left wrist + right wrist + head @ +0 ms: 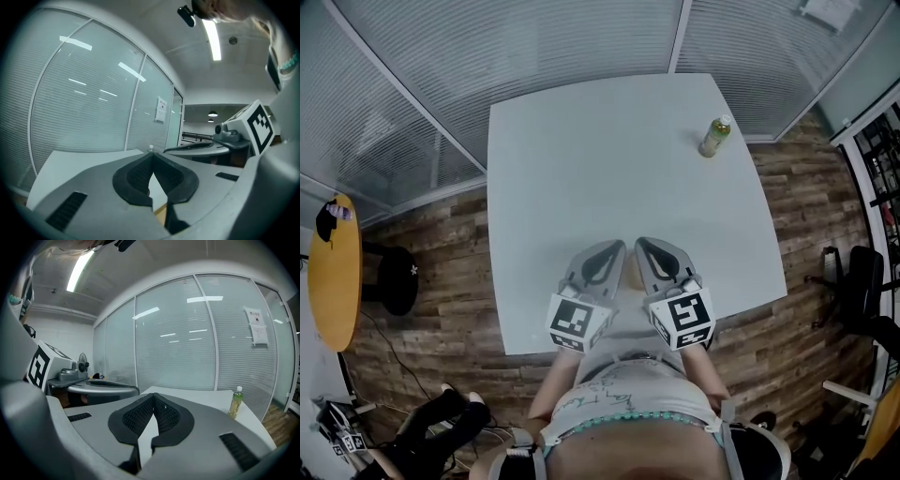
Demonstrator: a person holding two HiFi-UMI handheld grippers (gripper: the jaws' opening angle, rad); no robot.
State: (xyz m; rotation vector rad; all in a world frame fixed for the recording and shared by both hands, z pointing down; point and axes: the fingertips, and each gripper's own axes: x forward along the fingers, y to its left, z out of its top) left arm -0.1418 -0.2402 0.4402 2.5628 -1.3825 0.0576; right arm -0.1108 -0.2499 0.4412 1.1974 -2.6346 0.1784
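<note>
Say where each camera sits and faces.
Head view: on the person's head, facing steeply down at table, bottle, left tool, right tool, torso.
Left gripper view: on the left tool, along its shut jaws across the table; right tool alongside.
Right gripper view: same on the right tool; left tool alongside.
Shared: all show the bottle.

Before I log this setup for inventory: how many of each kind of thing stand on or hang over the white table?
Bottles: 1, the green bottle near the far right corner of the white table.
Grippers: 2, the left gripper and the right gripper, both over the near edge, jaws together with nothing between them.
Total: 3.
</note>
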